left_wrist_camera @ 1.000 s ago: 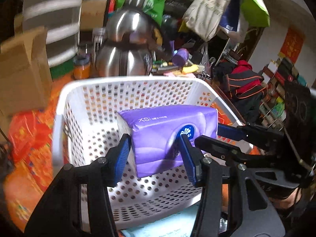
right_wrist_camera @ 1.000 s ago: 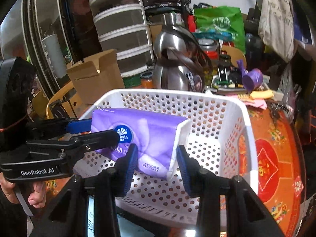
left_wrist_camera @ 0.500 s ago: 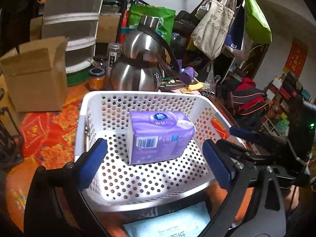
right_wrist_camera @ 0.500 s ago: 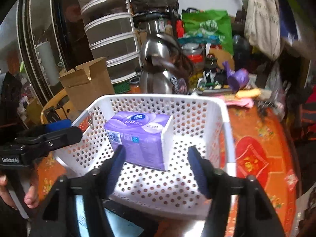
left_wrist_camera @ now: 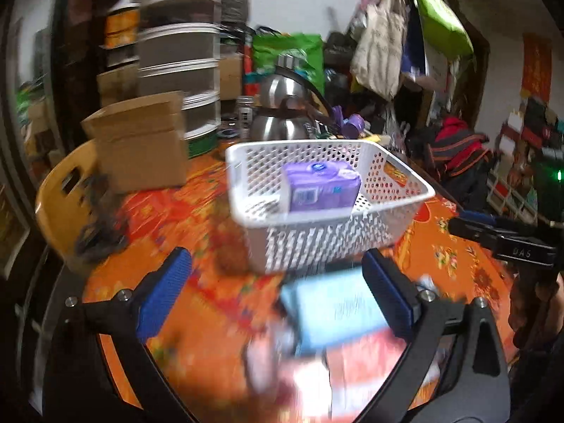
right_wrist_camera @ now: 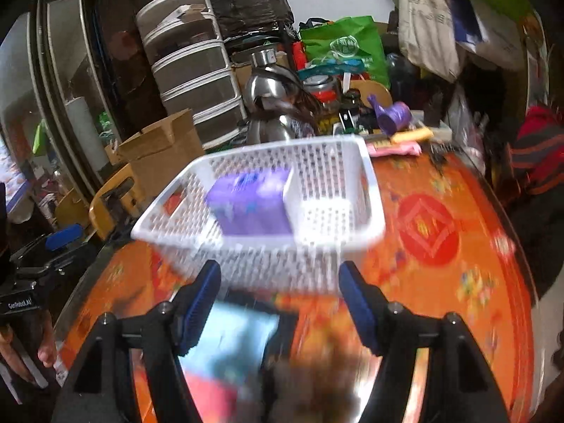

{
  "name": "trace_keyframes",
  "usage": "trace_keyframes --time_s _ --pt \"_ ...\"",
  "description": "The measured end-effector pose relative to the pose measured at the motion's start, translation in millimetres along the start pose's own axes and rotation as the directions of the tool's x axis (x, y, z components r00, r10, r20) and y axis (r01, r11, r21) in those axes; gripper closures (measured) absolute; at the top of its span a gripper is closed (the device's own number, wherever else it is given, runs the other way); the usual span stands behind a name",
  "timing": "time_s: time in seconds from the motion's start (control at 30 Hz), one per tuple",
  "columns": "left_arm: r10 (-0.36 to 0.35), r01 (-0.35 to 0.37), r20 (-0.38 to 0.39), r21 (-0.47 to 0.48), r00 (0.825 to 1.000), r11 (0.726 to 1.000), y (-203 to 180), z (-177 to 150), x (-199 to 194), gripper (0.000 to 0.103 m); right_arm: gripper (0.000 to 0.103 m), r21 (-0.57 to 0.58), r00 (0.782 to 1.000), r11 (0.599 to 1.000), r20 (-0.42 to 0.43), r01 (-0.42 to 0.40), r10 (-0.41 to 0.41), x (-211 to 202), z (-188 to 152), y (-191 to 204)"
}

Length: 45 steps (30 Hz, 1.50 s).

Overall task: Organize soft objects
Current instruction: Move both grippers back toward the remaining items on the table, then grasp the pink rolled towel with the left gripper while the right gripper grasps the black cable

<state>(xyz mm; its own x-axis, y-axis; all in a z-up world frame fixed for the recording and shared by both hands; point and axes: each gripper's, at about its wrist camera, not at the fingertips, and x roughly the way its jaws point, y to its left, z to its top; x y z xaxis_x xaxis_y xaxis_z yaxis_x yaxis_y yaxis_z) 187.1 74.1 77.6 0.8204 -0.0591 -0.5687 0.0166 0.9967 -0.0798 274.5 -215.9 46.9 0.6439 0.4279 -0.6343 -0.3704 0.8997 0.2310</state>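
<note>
The left gripper [left_wrist_camera: 276, 294] has its two blue-padded fingers [left_wrist_camera: 164, 292] spread wide, and nothing is between them. Below it on the table lies a light blue pack [left_wrist_camera: 335, 312], blurred, with some pink and white soft items near it that cannot be told apart. The right gripper [right_wrist_camera: 280, 305] is also wide open and empty; under it the same light blue pack [right_wrist_camera: 232, 342] shows as a blur, and a brown blurred thing [right_wrist_camera: 310, 380] lies near the lower edge.

In front of both grippers stands the white perforated basket [left_wrist_camera: 405, 183] on the orange patterned tablecloth [left_wrist_camera: 169, 211]. The purple tissue pack [left_wrist_camera: 322, 190] sits inside the basket, on the basket floor, apart from both grippers. In the right wrist view it is in the left part of the basket.

Behind the basket stand a steel kettle [left_wrist_camera: 285, 116], a cardboard box [left_wrist_camera: 141, 148] and a stack of plastic drawers [right_wrist_camera: 194, 70].
</note>
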Motion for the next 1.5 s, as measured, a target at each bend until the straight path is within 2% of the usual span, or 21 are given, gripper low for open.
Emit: trace_keyframes --time_s 0.1,0.2,0.3,0.4,0.5,0.57,0.73,0.93,1.03,1.17,1.23,1.3,1.33,1.4,1.43,1.5 --pt "-0.008 0.009 0.016 -0.061 1.000 0.998 19 -49 -35 0.003 0.027 -0.003 0.998 1.000 0.055 0.007 -0.007 -34 -51 -1" --pt "0.021 -0.018 0.021 -0.124 1.000 0.992 38 -88 -49 0.003 0.026 0.007 0.997 0.999 0.067 0.043 -0.043 -51 -96 -3" --pt "0.037 -0.033 0.021 -0.152 0.999 0.988 47 -115 -47 0.003 0.026 0.017 0.994 0.996 0.050 0.092 -0.093 -60 -138 -9" --pt "0.076 -0.078 -0.017 -0.128 0.997 0.989 44 -126 -29 0.003 0.026 0.072 0.996 0.996 0.062 0.057 -0.062 -71 -168 -19" --pt "0.079 -0.085 -0.050 -0.132 0.996 0.988 40 -131 -12 0.003 0.030 0.054 0.994 0.994 0.054 0.097 -0.100 -70 -185 -16" --pt "0.076 -0.085 -0.069 -0.136 0.995 0.987 36 -136 0 0.003 0.038 0.030 0.994 0.994 0.027 0.100 -0.101 -64 -195 -11" --pt "0.078 -0.090 -0.093 -0.129 0.993 0.988 28 -144 17 0.003 0.044 0.016 0.993 0.993 -0.003 0.116 -0.116 -52 -208 -12" --pt "0.101 -0.115 -0.126 -0.107 0.987 0.988 22 -155 32 0.004 0.055 -0.018 0.990 0.990 0.004 0.138 -0.138 -49 -213 -8" --pt "0.125 -0.138 -0.132 -0.094 0.983 0.986 19 -155 36 0.004 0.056 -0.034 0.990 0.989 0.006 0.141 -0.140 -47 -213 -7" --pt "0.127 -0.142 -0.169 -0.078 0.977 0.987 17 -154 47 0.013 0.060 -0.050 0.989 0.988 0.008 0.147 -0.147 -45 -213 -5" --pt "0.126 -0.142 -0.184 -0.077 0.975 0.987 17 -153 52 0.021 0.062 -0.055 0.989 0.987 0.011 0.148 -0.148 -45 -213 -5" --pt "0.122 -0.140 -0.205 -0.076 0.971 0.987 17 -154 58 0.034 0.065 -0.056 0.989 0.987 0.012 0.150 -0.149 -45 -213 -5" --pt "0.119 -0.139 -0.212 -0.078 0.970 0.987 18 -154 59 0.036 0.065 -0.055 0.989 0.987 0.012 0.148 -0.148 -45 -213 -6" --pt "0.102 -0.125 -0.226 -0.087 0.969 0.988 20 -155 62 0.056 0.065 -0.056 0.989 0.988 0.014 0.145 -0.145 -45 -213 -6" --pt "0.089 -0.115 -0.241 -0.095 0.966 0.989 21 -156 65 0.059 0.065 -0.058 0.989 0.988 0.015 0.145 -0.144 -45 -213 -6" --pt "0.087 -0.113 -0.239 -0.096 0.967 0.989 21 -157 64 0.074 0.065 -0.061 0.990 0.988 0.020 0.144 -0.143 -45 -213 -6"
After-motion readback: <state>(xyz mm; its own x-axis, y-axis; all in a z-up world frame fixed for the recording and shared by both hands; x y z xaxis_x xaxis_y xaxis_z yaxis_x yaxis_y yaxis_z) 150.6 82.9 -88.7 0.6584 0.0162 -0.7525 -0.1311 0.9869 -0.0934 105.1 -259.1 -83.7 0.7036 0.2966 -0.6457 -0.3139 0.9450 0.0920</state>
